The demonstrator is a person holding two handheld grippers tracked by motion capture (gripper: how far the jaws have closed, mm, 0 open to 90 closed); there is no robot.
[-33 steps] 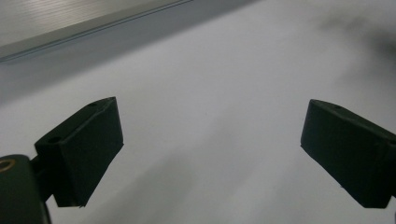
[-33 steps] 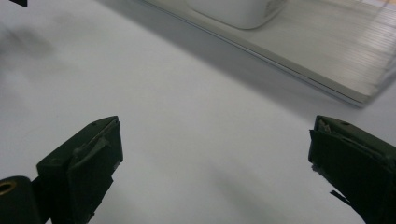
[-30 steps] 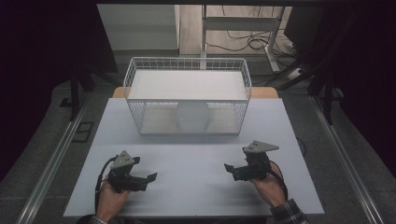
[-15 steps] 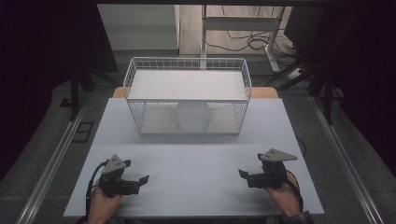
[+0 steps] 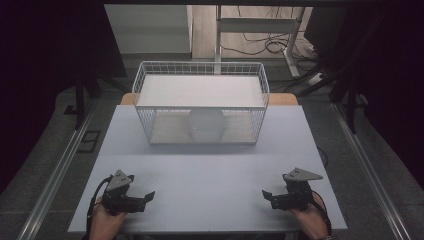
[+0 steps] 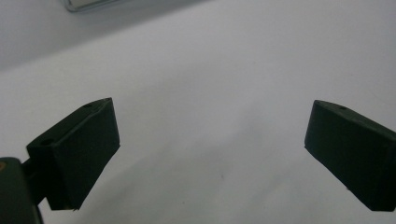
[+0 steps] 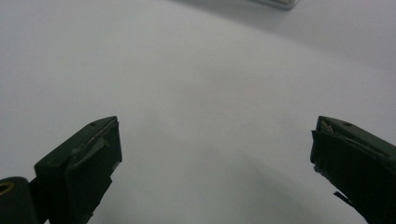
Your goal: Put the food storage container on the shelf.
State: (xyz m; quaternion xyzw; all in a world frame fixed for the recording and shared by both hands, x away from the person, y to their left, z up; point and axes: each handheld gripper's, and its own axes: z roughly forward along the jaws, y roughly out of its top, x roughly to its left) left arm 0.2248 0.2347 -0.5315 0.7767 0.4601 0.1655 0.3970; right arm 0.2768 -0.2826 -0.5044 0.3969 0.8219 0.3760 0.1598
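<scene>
You have drawn both grippers back toward the table's near edge and wider apart. The white rounded object sits inside the wire basket, well beyond them. Your left gripper and right gripper hold nothing, jaws spread wide above bare tabletop.

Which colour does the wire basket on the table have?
White: the wire basket has a white mesh, seen best in the high view.

The wire basket is standing on the surface far ahead, between the left gripper and the right gripper, with a round object inside.
</scene>
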